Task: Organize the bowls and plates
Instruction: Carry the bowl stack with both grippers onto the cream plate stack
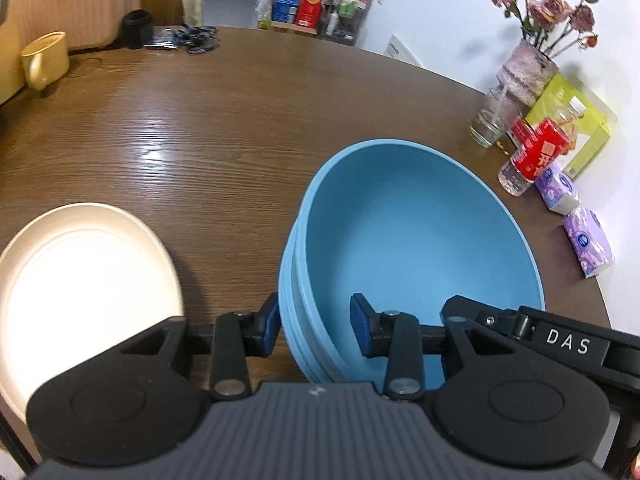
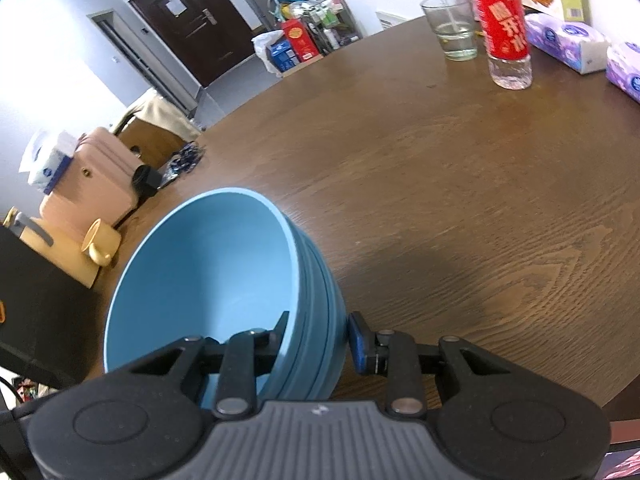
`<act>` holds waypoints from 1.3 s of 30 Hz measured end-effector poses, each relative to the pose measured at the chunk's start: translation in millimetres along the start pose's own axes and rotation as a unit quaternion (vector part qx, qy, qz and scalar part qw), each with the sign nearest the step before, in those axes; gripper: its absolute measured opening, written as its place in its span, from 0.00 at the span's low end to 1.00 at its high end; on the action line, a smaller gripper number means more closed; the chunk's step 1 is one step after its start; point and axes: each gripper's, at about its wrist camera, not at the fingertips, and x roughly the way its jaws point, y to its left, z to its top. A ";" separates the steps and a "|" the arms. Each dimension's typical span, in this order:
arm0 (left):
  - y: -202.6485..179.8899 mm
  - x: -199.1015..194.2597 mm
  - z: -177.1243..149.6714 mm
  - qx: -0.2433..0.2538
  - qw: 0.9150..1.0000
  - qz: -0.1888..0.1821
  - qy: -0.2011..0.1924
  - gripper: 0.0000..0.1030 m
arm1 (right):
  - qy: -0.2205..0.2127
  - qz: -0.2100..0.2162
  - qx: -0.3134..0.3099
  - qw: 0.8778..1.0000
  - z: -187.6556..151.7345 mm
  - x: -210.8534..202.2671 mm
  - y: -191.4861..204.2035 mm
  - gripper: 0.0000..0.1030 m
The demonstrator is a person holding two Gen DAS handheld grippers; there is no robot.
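A round table [image 1: 248,128] of dark brown wood grain fills both views, with white walls behind it. In the left wrist view, a vase of dried pink flowers [image 1: 532,68] stands at the upper right, with a glass [image 1: 492,124], a red-labelled bottle [image 1: 532,156], a green box [image 1: 572,128] and purple tissue packs [image 1: 588,244] along the right edge; a yellow mug [image 1: 44,60] sits at the upper left. The stack of blue bowls [image 1: 404,248] occupies the lower centre and right of that frame. The left gripper [image 1: 314,330] pinches the stack's near rim, one pad outside the wall and one inside. Only this view shows the cream plate [image 1: 84,280] lying flat at the lower left, apart from the bowls, and the other tool's black arm marked DAS at the lower right. The right wrist view alone shows a dark door [image 2: 192,20] at the upper left and a pink case [image 2: 92,184] at the left edge. There the right gripper [image 2: 320,340] likewise clamps the stack's rim, lower centre.
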 end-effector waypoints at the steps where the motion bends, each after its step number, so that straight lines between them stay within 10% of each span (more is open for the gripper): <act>1: 2.2 -4.8 -0.6 -0.002 1.000 0.004 -0.003 0.36 | 0.001 0.001 -0.003 1.000 -1.0 -1.0 4.0 0.27; 39: 172.8 -87.3 -26.7 -0.143 0.985 0.078 -0.052 0.36 | 0.086 0.059 -0.114 0.988 -65.8 48.4 170.7 0.23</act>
